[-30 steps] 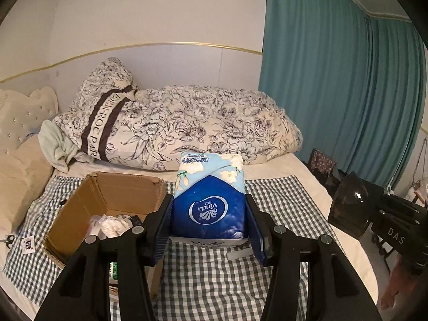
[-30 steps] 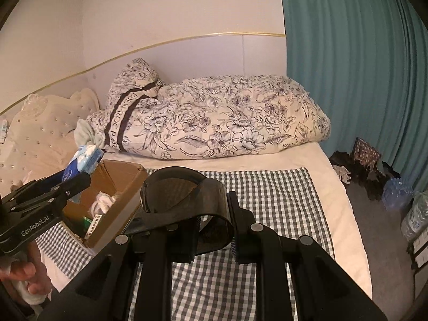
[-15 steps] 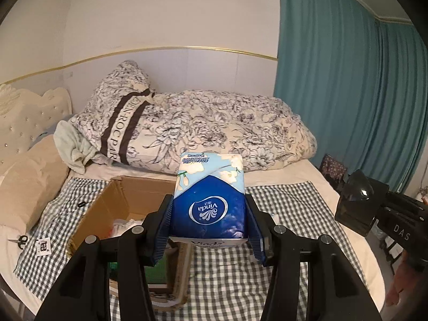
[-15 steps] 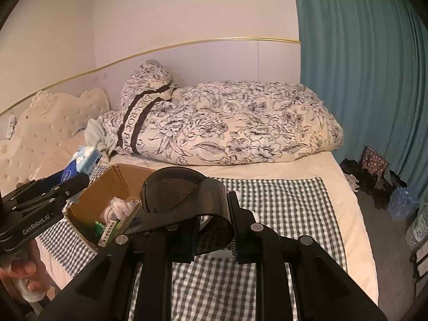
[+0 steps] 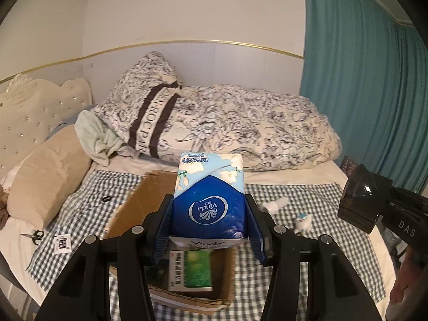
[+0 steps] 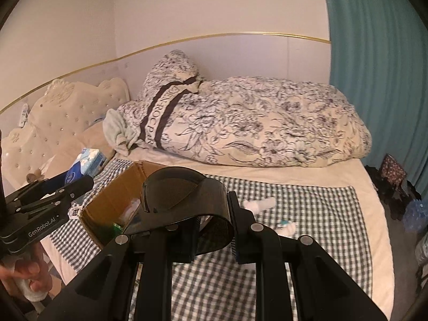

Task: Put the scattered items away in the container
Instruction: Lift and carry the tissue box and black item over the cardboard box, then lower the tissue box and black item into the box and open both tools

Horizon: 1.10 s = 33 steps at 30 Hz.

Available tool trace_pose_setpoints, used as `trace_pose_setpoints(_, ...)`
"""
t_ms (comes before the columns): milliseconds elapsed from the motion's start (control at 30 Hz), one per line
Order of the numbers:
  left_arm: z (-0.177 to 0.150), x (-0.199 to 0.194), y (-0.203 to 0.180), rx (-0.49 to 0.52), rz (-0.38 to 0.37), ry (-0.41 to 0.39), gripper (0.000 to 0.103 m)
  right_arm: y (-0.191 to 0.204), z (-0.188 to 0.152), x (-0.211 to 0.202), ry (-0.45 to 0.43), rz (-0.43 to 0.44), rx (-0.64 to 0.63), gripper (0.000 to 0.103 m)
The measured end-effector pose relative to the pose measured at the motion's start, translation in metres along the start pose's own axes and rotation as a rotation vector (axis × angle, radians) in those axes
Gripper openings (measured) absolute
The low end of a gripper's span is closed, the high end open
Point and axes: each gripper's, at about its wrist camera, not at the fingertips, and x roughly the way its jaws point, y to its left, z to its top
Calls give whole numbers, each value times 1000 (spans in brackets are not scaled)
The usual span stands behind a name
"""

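Tissue pack [image 5: 208, 200] clamped upright in left gripper [image 5: 210, 227], above cardboard box [image 5: 128, 211] on checked cloth. Right gripper [image 6: 214, 230] clamped on dark curved visor-like item [image 6: 184, 198]. Risk: both loads crowd box together, collide; pack could land on rim, tip out.

The bed [image 5: 289, 176] carries a checked cloth [image 5: 315, 267]. On the cloth, a cardboard box [image 5: 128, 214] sits at nine o'clock, two small white items [image 5: 275, 204] at three. Scissors [image 5: 34, 234] lie beyond the box. A floral duvet [image 5: 240, 125] fills twelve o'clock.
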Motion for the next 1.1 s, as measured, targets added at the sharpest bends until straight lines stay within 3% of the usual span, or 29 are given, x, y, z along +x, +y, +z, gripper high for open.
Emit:
trace_pose_setpoints(700, -16, 32, 100, -80, 118, 69, 52, 100, 4, 78, 86, 121, -123, 18)
trace_pose_setpoints(1100, -44, 90, 126, -93, 117, 205, 52, 134, -15, 146, 200, 161, -180, 18)
